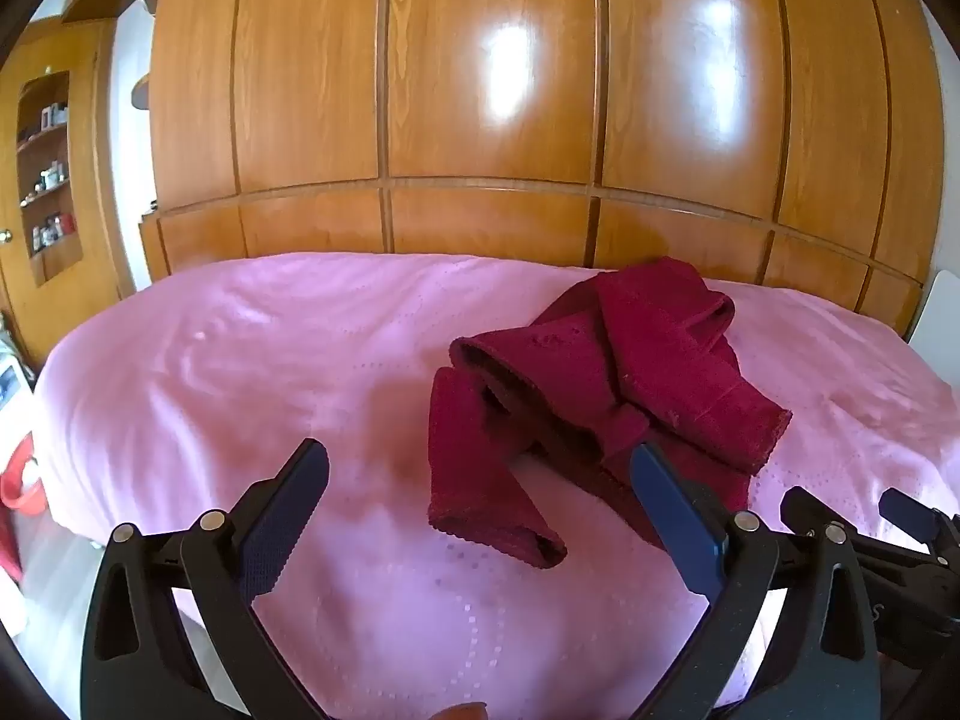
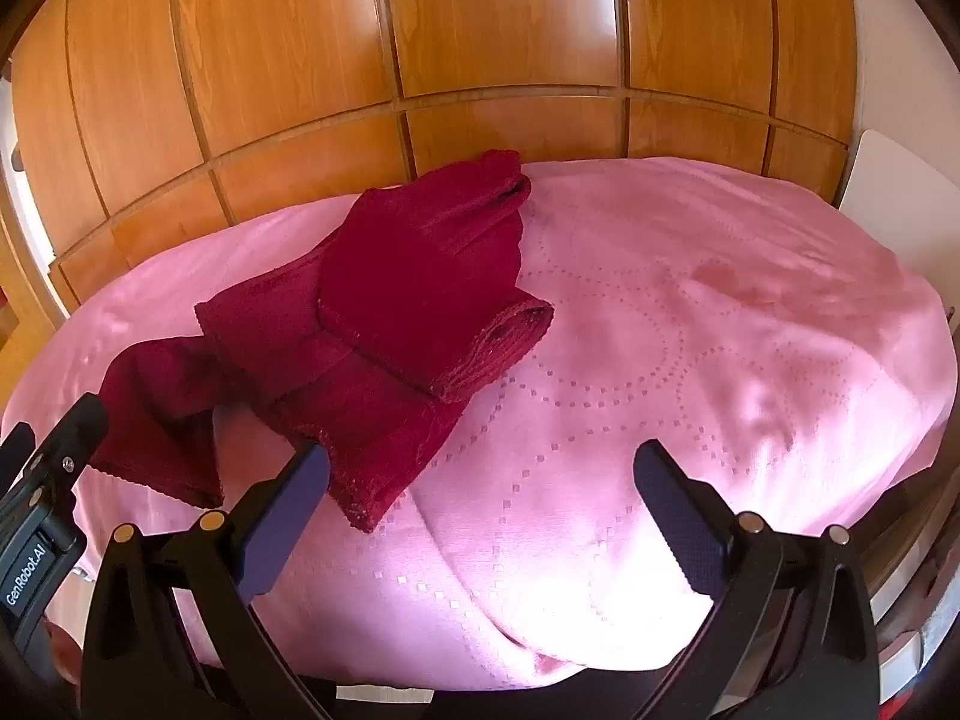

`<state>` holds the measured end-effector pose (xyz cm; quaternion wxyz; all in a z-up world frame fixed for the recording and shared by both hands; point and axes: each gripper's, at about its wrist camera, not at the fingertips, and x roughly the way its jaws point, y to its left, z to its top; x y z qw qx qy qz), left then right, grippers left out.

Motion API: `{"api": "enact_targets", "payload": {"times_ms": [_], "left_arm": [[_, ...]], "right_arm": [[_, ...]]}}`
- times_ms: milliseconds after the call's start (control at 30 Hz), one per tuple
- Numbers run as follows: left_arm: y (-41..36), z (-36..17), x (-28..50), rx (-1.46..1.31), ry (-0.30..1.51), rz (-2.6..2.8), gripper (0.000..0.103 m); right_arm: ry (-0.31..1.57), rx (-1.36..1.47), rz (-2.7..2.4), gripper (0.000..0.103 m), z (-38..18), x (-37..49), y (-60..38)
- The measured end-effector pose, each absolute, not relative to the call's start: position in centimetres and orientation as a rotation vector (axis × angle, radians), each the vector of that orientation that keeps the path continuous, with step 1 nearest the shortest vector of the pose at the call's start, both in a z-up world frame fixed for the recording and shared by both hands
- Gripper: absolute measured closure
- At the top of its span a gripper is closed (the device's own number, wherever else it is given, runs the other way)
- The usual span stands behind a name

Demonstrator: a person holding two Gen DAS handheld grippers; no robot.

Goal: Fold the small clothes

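Surroundings: wooden wardrobe (image 1: 492,120) filled the top of both views, glossy panels with two window glares; open shelf niche (image 1: 48,174) with small bottles at far left of the left wrist view; red object (image 1: 21,480) low at the left edge, kind not clear; white panel (image 2: 882,180) at the right edge of the right wrist view.
Surface: pink bedspread (image 1: 240,360), dotted circle pattern, lightly creased; faint darker patch right of centre in the right wrist view.
Obstructions: only the fingers themselves crossed the lower frame; right finger of the left gripper overlapped the garment's near edge in the left wrist view, contact not certain.
Open room: broad bare spread left of the garment in the left wrist view; right half of the right wrist view likewise bare; far bed edge met the wardrobe; near edge dropped away under the grippers.
Garment: dark red knit garment (image 1: 600,384), crumpled, layers overlapping; right of centre in the left wrist view, upper left in the right wrist view.
Axis: long axis ran diagonally, upper right to lower left in the right wrist view; one sleeve-like end (image 2: 162,432) trailed toward lower left; an open cuff (image 2: 516,330) faced right.
Left gripper (image 1: 480,462): jaws spread wide, nothing held.
Right gripper (image 2: 480,462): jaws spread wide, nothing held; left finger just beside the garment's near hem.
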<state>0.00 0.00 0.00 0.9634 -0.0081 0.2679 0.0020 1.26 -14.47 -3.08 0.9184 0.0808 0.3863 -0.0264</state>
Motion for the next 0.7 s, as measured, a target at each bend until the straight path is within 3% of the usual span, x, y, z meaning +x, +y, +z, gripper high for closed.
{"api": "enact_targets", "payload": {"times_ms": [700], "left_arm": [[1.4, -1.1, 0.1, -0.045, 0.568, 0.022, 0.003]], "right_arm": [[0.804, 0.167, -0.037, 0.002, -3.8, 1.4, -14.4]]}}
